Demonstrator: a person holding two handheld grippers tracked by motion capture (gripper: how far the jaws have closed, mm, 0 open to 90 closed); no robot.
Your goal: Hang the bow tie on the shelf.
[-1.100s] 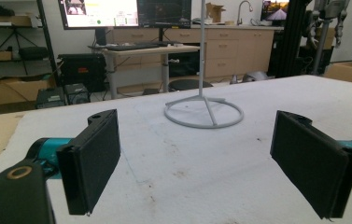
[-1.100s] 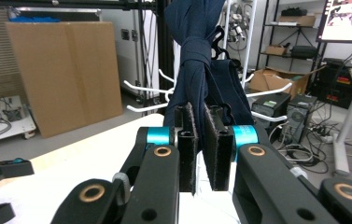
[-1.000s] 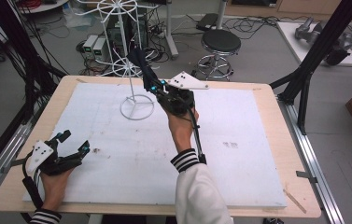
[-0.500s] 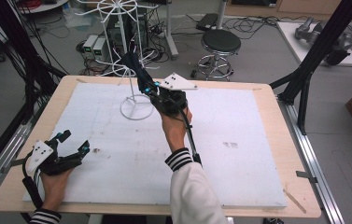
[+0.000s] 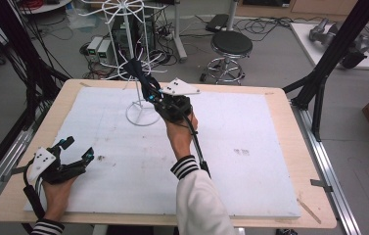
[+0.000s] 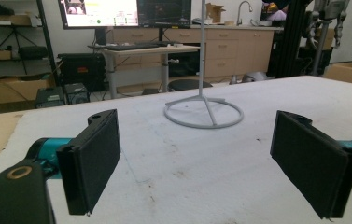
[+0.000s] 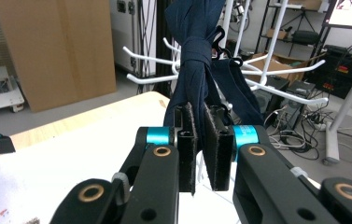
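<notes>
My right gripper (image 5: 149, 93) is held above the far middle of the table, shut on a dark navy knotted cloth (image 5: 137, 72). In the right gripper view the cloth (image 7: 194, 56) rises from between the pressed pads (image 7: 187, 140), with a small black hook at its knot, right among the prongs of the white wire rack (image 7: 276, 70). The rack (image 5: 143, 116) stands on a ring base on the white board. My left gripper (image 5: 78, 148) rests at the front left, open, with nothing between its pads (image 6: 94, 158); the rack's base (image 6: 204, 112) lies ahead of it.
A white foam board (image 5: 250, 161) covers most of the wooden table (image 5: 280, 98). A black stool (image 5: 231, 46), cables and boxes stand on the floor beyond the far edge. Black frame struts (image 5: 319, 83) rise at the right and left corners.
My right gripper has shifted a little to the left with the navy cloth, closer to the rack's pole. The left gripper has stayed where it was.
</notes>
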